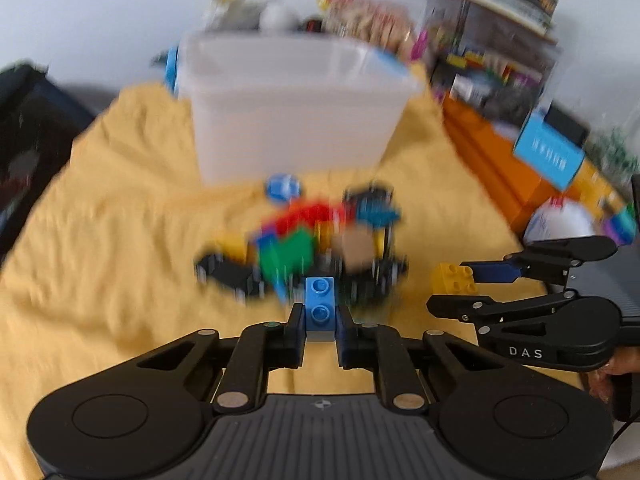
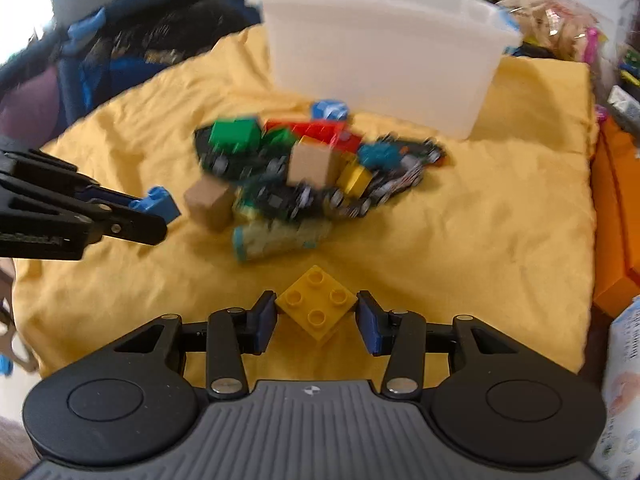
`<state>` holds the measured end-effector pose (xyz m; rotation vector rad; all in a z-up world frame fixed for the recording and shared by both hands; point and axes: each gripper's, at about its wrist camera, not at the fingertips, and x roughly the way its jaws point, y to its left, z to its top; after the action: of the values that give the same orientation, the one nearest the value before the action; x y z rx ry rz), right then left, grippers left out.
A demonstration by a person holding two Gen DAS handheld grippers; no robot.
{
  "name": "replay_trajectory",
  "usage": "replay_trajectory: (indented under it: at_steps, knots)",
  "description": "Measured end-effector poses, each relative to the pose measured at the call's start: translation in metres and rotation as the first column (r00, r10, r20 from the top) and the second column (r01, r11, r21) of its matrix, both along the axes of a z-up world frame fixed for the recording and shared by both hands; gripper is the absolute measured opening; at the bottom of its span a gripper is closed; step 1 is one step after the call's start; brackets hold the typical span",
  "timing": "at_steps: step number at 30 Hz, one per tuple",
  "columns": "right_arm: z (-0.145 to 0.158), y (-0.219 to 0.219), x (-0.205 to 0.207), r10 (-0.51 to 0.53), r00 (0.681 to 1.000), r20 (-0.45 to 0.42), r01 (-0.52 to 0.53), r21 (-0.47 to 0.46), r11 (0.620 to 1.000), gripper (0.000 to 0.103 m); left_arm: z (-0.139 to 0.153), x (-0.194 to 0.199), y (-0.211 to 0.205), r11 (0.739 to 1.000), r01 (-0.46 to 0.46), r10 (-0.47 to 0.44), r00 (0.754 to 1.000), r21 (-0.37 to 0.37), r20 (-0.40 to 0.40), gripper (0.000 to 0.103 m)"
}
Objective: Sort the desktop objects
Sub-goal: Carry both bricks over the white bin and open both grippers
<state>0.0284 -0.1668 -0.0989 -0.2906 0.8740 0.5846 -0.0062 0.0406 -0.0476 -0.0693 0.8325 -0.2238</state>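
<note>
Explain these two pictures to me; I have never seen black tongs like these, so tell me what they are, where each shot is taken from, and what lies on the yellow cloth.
Each picture comes from a camera on a hand-held two-finger gripper, looking forward along its fingers; a person holds one in each hand. In the left-hand view, the left gripper is shut on a small blue brick. In the right-hand view, the right gripper has a yellow four-stud brick between its jaws, which touch the brick's corners. Ahead, on the yellow cloth, lies a blurred pile of toy bricks and blocks, red, green, yellow, tan and black. Behind the pile stands a translucent plastic bin. Each gripper also shows at the edge of the other's picture.
</note>
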Motion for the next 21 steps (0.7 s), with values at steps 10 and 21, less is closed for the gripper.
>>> replay_trajectory:
  at_steps: [10, 21]
  knots:
    - [0.08, 0.004, 0.069, -0.096, 0.971, 0.218, 0.071, 0.12, 0.99, 0.047, 0.086, 0.101, 0.015, 0.999, -0.036, 0.038, 0.973, -0.014, 0.226, 0.017]
    - [0.103, 0.047, 0.167, -0.174, 0.949, 0.264, 0.127, 0.184, 0.975, 0.047, 0.039, 0.204, 0.013, 0.982, -0.115, 0.098, 0.989, 0.15, 0.114, 0.017]
